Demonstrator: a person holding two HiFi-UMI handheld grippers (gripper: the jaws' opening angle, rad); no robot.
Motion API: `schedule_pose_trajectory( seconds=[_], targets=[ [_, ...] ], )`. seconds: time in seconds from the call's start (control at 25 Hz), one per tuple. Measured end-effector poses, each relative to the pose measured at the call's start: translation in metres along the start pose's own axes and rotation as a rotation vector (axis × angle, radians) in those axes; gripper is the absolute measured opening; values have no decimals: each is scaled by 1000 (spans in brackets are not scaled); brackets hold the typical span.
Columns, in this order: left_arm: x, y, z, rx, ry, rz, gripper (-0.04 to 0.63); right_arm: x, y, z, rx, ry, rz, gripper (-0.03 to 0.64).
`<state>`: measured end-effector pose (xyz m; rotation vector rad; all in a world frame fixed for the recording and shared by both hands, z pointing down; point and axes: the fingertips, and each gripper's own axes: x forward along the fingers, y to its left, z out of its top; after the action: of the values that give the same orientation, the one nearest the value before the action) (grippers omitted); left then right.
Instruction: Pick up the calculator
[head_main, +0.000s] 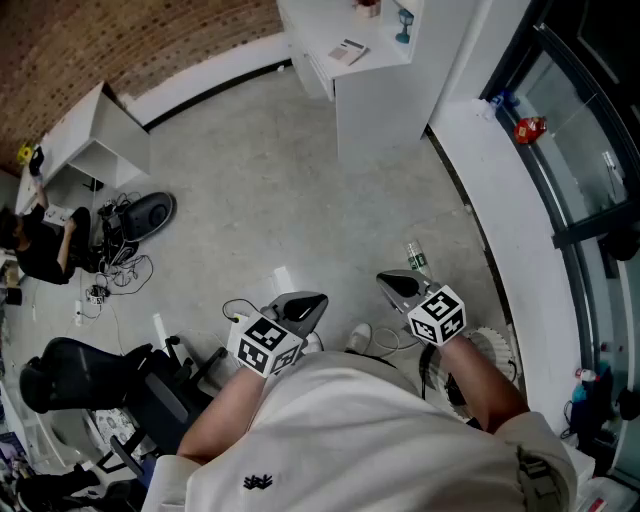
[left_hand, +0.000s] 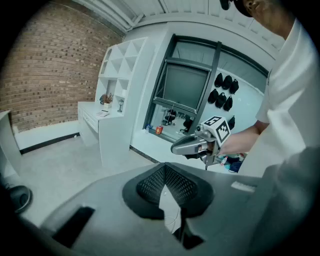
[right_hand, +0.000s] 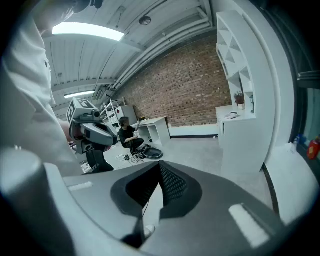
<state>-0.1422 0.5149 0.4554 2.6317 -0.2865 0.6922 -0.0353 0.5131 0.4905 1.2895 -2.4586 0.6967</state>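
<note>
- Step in hand: the approach has not begun. Neither tool is near anything it could grasp.
- The calculator (head_main: 348, 50) is, by my judgement, the flat pale thing lying on the white counter (head_main: 322, 28) ahead, well apart from both tools. It is too small to be sure.
- The next move calls for walking up to the counter, opening one tool and lowering it over that flat thing.
- The left tool (head_main: 300, 306) and right tool (head_main: 398, 284) are held side by side close to the person's waist, tipped forward and somewhat down toward the floor (head_main: 250, 200).
- Both tools are clenched, with nothing between their jaws.
</note>
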Motion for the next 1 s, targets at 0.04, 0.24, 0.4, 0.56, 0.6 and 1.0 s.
schedule_pose_trajectory(
  seconds=[0.04,0.24,0.4,0.56,0.6,1.0],
  targets=[
    [-10,1,-2,7,-7,-10,6,5,9,3,9,-5,-6,11],
    [-54,14,-19,19,-28,-36,6,32,53,16,-4,-11,-29,11],
    [-77,25,-31,12,-55,-49,6,44,80,16,-15,10,-40,11],
    [-91,42,-43,3,-70,-52,6,52,90,15,18,0,-70,11],
    [-93,47,-46,-1,-66,-51,6,54,90,14,31,-2,-71,12],
    [-59,90,-22,-26,-63,-24,6,70,18,41,51,-55,-88,149]
  ],
)
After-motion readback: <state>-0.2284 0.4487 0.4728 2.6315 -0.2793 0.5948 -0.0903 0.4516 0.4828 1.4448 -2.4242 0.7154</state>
